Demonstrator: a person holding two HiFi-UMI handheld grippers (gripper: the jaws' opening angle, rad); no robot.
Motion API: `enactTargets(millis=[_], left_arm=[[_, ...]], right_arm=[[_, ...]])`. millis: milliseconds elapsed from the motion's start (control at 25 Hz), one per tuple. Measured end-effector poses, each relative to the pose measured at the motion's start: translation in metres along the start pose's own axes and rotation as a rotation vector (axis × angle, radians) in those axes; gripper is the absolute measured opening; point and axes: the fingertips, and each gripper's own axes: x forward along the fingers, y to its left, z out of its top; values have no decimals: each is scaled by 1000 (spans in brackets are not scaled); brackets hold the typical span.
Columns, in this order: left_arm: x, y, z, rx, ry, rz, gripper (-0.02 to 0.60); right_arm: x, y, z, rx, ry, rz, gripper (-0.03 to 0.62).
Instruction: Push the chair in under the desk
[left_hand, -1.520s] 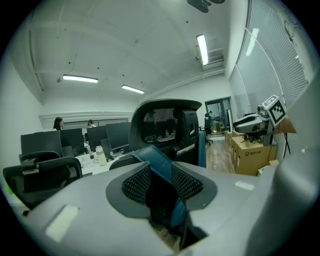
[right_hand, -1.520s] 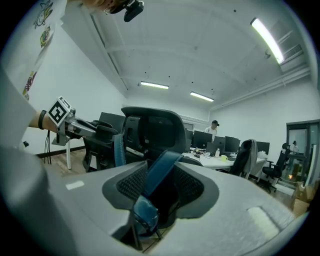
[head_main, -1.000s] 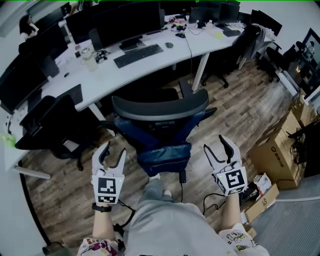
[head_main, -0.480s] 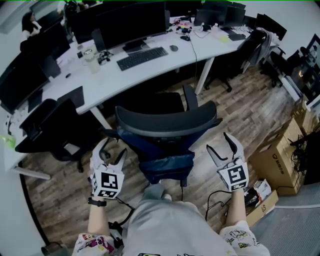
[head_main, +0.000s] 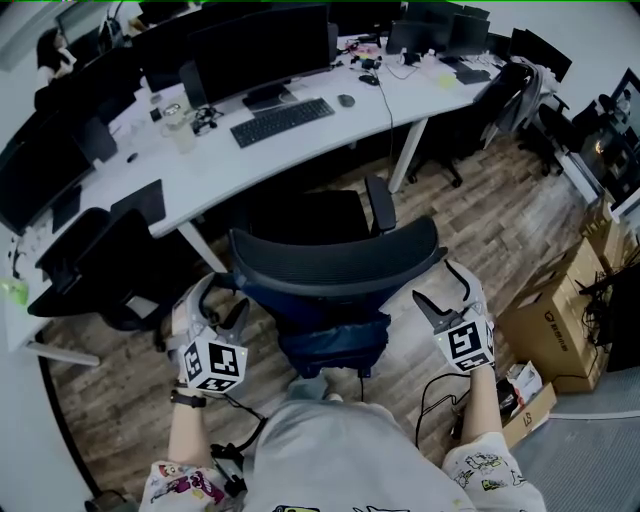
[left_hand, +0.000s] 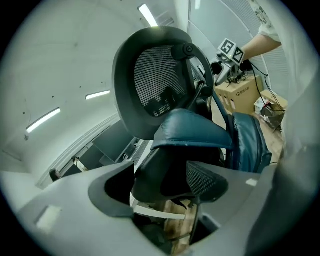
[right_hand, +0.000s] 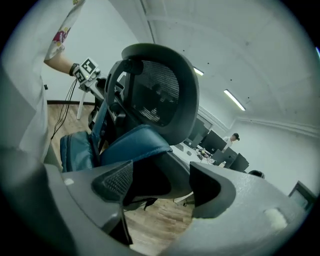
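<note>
The black mesh office chair (head_main: 335, 262) stands with its back to me, its seat (head_main: 300, 213) in front of the white desk (head_main: 300, 140). A blue padded garment (head_main: 332, 338) hangs on the chair's back. My left gripper (head_main: 213, 305) is beside the chair's left side and my right gripper (head_main: 440, 285) beside its right side. Both have just been opening and stand open. In the left gripper view the backrest (left_hand: 150, 80) and blue padding (left_hand: 192, 132) show beyond the gripper (left_hand: 165, 185), untouched by its pads. The right gripper view shows the same past that gripper (right_hand: 160, 185).
Another black chair (head_main: 95, 265) stands at the left. Cardboard boxes (head_main: 555, 310) sit on the floor at the right. A keyboard (head_main: 278, 117) and monitors (head_main: 260, 50) are on the desk, whose white leg (head_main: 403, 150) stands right of the chair. Cables (head_main: 430, 400) trail by my feet.
Both grippers have moved forward to the chair's sides, rolled, and spread their jaws wider. The chair's backrest now sits lower and nearer in the head view.
</note>
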Motion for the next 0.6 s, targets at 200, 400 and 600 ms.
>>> enactTargets(millis=[200, 400, 600], left_arm=[[11, 4, -4, 62, 11, 4, 316], [16, 8, -4, 97, 6, 23, 268], [19, 11, -3, 101, -13, 10, 272]], right_arm=[[19, -8, -3, -111, 48, -16, 348], [34, -11, -6, -150, 68, -22, 319], [40, -18, -7, -161, 67, -57, 275]])
